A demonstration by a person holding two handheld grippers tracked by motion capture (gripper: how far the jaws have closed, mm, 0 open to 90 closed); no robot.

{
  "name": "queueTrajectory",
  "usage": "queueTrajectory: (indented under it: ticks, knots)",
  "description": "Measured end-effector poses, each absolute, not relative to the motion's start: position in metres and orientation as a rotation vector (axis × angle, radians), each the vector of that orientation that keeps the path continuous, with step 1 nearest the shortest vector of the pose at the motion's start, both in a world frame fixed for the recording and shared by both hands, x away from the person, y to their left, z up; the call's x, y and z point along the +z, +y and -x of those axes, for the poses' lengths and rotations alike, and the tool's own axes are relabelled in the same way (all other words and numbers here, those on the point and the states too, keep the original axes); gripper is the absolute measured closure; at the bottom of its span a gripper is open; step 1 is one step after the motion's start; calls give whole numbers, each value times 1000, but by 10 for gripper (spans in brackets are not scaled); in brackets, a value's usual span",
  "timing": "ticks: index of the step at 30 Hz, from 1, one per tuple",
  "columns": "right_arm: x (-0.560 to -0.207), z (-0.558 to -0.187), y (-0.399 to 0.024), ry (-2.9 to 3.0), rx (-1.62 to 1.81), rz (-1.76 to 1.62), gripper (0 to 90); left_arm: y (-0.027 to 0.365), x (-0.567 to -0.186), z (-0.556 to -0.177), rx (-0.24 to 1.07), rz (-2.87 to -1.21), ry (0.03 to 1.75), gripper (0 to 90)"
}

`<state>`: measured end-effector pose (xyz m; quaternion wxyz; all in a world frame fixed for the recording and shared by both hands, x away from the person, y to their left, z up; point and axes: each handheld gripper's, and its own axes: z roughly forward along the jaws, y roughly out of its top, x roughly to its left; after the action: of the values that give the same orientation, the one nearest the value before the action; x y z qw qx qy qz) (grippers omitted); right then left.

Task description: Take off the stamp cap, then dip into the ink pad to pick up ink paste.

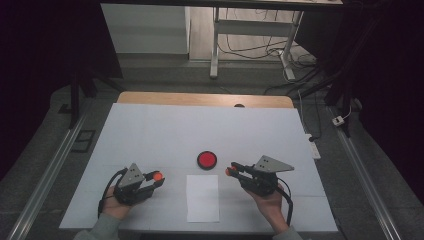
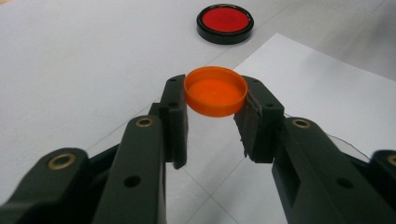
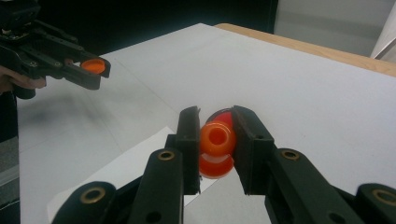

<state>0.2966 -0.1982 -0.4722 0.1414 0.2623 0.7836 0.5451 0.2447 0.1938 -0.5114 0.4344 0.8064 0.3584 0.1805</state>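
Left gripper view: orange cap [image 2: 215, 91] clamped in left gripper [image 2: 212, 123], hollow side up. Right gripper [image 3: 217, 149] clamped on orange nozzle piece [image 3: 216, 149], opening toward camera. White table [image 1: 150, 135], dim room.

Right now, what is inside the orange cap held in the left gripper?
The orange cap sits open side up between the left gripper pads. Its inside shows bare orange plastic, holding nothing. What lies directly under it is covered by the cap itself.
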Motion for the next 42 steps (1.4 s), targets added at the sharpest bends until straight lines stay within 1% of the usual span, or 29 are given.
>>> queueTrajectory:
  ticks: [31, 42]
  knots:
    - [-474, -303, -194, 2274, 1542, -758, 730, 196, -512, -249, 448, -2013, 910, 645]
    - [-477, -321, -180, 2304, 1514, -771, 730, 195, -513, -250, 446, -2020, 914, 645]
